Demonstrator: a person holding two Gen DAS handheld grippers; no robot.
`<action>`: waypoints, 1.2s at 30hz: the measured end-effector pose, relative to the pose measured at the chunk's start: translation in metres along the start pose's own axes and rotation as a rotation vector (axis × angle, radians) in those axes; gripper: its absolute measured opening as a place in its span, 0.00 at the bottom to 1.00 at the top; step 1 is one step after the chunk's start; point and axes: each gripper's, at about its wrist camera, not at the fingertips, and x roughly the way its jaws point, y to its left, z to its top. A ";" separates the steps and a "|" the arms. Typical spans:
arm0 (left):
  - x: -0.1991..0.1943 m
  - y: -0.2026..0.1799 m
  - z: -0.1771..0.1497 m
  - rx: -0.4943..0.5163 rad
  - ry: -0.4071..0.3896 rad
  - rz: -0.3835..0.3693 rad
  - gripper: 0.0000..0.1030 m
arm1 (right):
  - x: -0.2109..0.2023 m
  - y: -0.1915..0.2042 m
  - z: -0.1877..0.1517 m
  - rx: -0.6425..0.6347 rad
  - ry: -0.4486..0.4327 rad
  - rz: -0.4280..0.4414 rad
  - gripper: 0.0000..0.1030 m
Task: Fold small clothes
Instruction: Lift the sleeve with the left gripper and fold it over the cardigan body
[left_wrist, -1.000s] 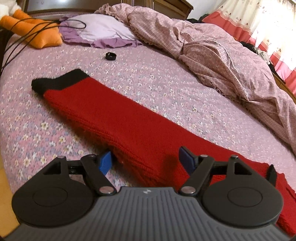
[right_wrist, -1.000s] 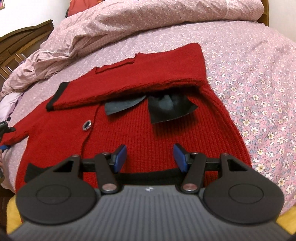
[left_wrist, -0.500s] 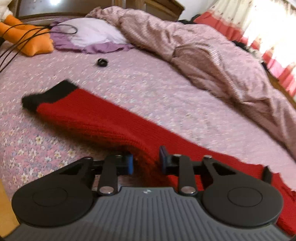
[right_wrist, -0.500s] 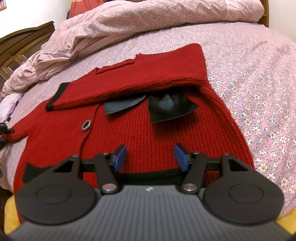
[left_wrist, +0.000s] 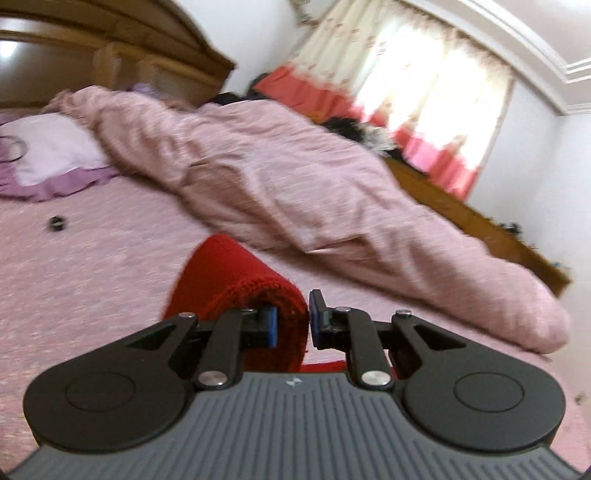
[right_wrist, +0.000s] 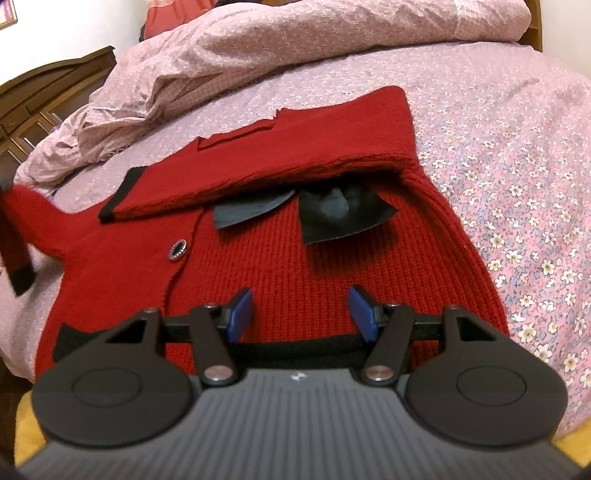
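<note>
With one sleeve already folded across the red knitted cardigan (right_wrist: 280, 258) on the floral bed (right_wrist: 517, 155), the left gripper (left_wrist: 291, 321), jaws just closed, clamps the other sleeve (left_wrist: 229, 280), lifted. Next: carry it across the chest. The right gripper (right_wrist: 301, 314) hovers apart, empty, over the hem.

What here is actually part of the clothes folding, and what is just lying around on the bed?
Part of the job: red cardigan; its sleeve, pinched in the left gripper; right gripper, open.

Lying about: rumpled quilt; pillow; small black ring.
</note>
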 end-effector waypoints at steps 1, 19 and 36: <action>-0.001 -0.011 0.002 0.000 0.000 -0.031 0.19 | 0.000 -0.001 0.000 0.008 0.001 0.005 0.59; 0.033 -0.160 -0.067 0.186 0.161 -0.218 0.19 | -0.006 -0.020 -0.003 0.090 -0.019 0.093 0.59; 0.081 -0.163 -0.152 0.274 0.541 -0.170 0.50 | -0.007 -0.027 -0.006 0.108 -0.032 0.129 0.58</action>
